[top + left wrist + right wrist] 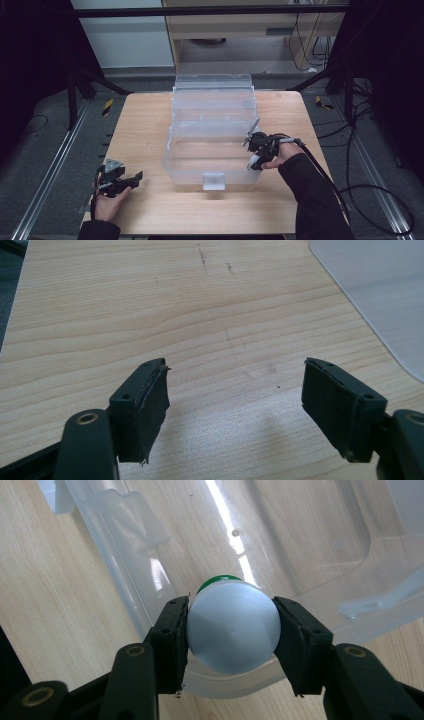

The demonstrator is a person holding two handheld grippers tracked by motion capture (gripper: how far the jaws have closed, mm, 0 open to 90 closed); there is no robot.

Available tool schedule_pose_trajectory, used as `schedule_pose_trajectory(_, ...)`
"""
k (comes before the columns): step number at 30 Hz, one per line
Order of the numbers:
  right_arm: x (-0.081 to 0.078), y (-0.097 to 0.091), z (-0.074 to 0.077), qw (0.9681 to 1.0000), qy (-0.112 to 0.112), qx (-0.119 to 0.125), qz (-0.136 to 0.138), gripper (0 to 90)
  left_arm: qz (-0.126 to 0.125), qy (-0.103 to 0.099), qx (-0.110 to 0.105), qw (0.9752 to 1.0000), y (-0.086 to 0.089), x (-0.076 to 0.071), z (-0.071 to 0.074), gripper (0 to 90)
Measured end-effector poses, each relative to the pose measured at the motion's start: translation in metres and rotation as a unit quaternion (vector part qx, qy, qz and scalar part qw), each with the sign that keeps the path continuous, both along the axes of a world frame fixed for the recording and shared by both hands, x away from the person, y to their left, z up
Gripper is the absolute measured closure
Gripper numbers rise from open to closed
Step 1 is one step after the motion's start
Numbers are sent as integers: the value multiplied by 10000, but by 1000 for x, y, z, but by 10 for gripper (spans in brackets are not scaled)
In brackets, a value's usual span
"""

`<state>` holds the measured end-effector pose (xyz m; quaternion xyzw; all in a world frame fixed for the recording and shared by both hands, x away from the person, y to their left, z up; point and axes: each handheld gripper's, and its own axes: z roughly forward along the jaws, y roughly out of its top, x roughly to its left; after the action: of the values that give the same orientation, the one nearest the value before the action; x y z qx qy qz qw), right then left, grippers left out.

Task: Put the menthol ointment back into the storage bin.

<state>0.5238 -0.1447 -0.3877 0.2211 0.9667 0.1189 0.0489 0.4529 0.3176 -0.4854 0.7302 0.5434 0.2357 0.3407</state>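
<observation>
Bottle (232,630), white, round-bottomed, with a green cap at its far end: pinched base-first between the pads of the right gripper (231,635), one pad on each flank. It hangs over the near right corner of the clear plastic bin (310,545), cap pointing down into it, which suggests it is being lowered inside.

Bin, transparent, lid folded back: stands at the middle of the wooden table (145,130), open toward the right hand, with a latch tab on its near wall.

Left gripper (235,405): jaws spread wide with nothing between them, parked on bare tabletop at the near left, well apart from the work; probably idle because one hand suffices.

View notes: the right gripper view gives the green cap and the pad contact; in the high view the bottle (255,162) is merely a pale spot at the right gripper (260,147). The high view alone sets both hands against the whole bin (212,130). The left gripper view catches just a corner of the bin (380,290).
</observation>
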Motion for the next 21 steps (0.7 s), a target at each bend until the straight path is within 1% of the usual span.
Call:
schedule_pose_trajectory(4,0,1,-3,10000,-2,-19,11,504,17,-19,-27,10000,0,0,0,264)
schedule_pose_trajectory(9,0,2,-5,10000,-37,-48,21,503,5,-1,-4,10000,0,0,0,264)
schedule_pose_trajectory(14,1,3,-7,10000,-25,-82,15,502,10,0,-7,10000,0,0,0,264)
schedule_pose_trajectory(21,2,4,-11,10000,14,-60,26,502,5,1,-8,10000,0,0,0,264)
